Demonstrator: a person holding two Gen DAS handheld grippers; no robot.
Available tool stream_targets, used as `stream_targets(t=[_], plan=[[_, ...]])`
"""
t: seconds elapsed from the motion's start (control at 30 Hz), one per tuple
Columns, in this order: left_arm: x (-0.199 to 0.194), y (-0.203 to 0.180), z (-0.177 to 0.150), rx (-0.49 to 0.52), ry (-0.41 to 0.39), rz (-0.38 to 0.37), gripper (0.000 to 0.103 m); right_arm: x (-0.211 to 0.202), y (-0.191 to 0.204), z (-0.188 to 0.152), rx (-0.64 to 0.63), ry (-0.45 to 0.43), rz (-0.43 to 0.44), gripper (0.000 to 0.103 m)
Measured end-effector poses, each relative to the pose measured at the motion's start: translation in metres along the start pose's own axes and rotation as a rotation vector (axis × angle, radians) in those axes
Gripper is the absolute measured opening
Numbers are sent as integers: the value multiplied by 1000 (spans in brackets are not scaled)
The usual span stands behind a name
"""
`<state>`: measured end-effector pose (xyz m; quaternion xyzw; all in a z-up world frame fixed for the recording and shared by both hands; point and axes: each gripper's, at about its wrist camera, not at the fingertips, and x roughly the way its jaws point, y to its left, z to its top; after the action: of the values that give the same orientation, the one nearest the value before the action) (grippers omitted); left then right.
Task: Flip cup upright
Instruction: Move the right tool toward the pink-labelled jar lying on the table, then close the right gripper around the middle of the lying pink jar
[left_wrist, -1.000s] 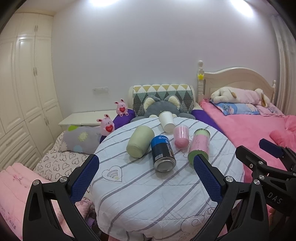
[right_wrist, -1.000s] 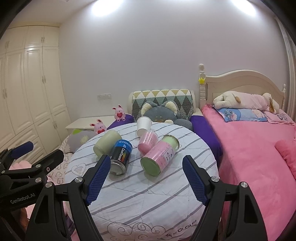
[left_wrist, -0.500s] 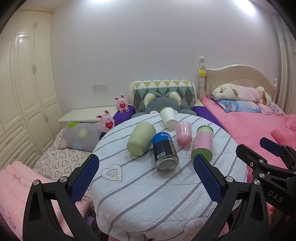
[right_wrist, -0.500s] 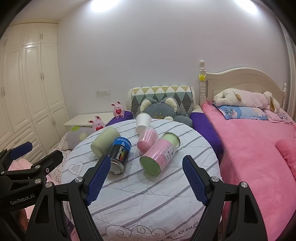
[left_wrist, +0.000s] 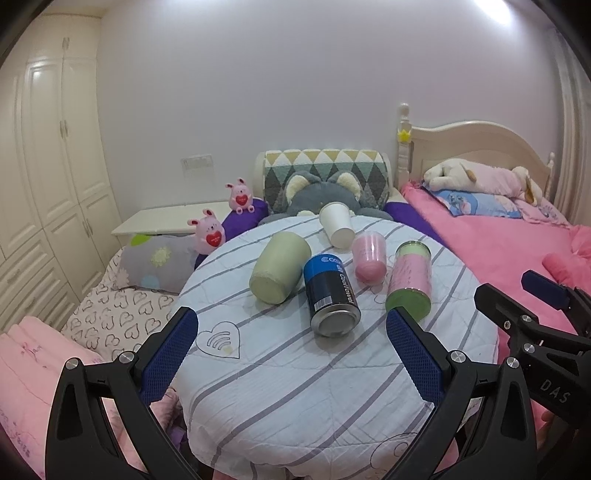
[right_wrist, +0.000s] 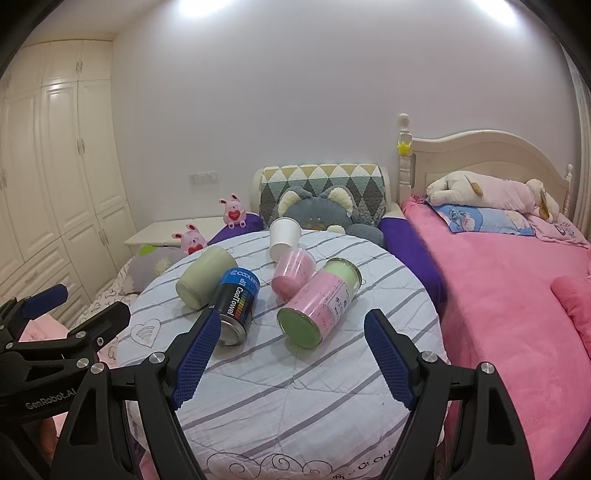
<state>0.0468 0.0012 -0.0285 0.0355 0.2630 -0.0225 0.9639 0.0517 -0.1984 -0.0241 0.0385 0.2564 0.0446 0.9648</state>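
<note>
Hovering: I hold both grippers above the near edge of the round table (left_wrist: 295, 387), neither touching anything.
Left gripper (left_wrist: 291, 350): my jaws stand wide open, blue pads facing each other, nothing between them but striped cloth.
Right gripper (right_wrist: 288, 354): my jaws are likewise spread wide and hold nothing.
Table cover: a pale quilted cloth with grey stripes and a heart motif (left_wrist: 220, 339) near my left pad.
White paper cup (left_wrist: 336, 224): on the far side of the table, tipped over, its narrow base pointing toward me and its mouth toward the grey plush cat (left_wrist: 321, 194).
Pink cup (left_wrist: 369, 256): on its side just in front of the white paper cup, beside it and possibly touching; I cannot tell.
Sage-green cup (left_wrist: 279, 271): on its side at the left of the group, one flat end facing me.
Blue can (left_wrist: 330, 295): lying down, metal end toward me, lettered "CoolTowel", pressed close against the sage-green cup.
Pink-labelled can (right_wrist: 319, 302): lying on its side at the right, green end toward me, just beside the pink cup.
Beyond the table: a diamond-patterned cushion (right_wrist: 325, 184), two small pink bunny toys (left_wrist: 210, 234), a pink bed (right_wrist: 498, 288) with a plush dog (right_wrist: 487, 190), and cream wardrobe doors (left_wrist: 55, 166) at the left.
</note>
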Motion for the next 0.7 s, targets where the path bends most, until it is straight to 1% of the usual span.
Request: stream_targets(t=[0.33,0.7], plan=[[18,9,-1,-29,30,9,103,15,-1,-1,4,31,-6,81],[50,28,-2,-70,75,39,103,48,3,-4,21,93,-6,81]])
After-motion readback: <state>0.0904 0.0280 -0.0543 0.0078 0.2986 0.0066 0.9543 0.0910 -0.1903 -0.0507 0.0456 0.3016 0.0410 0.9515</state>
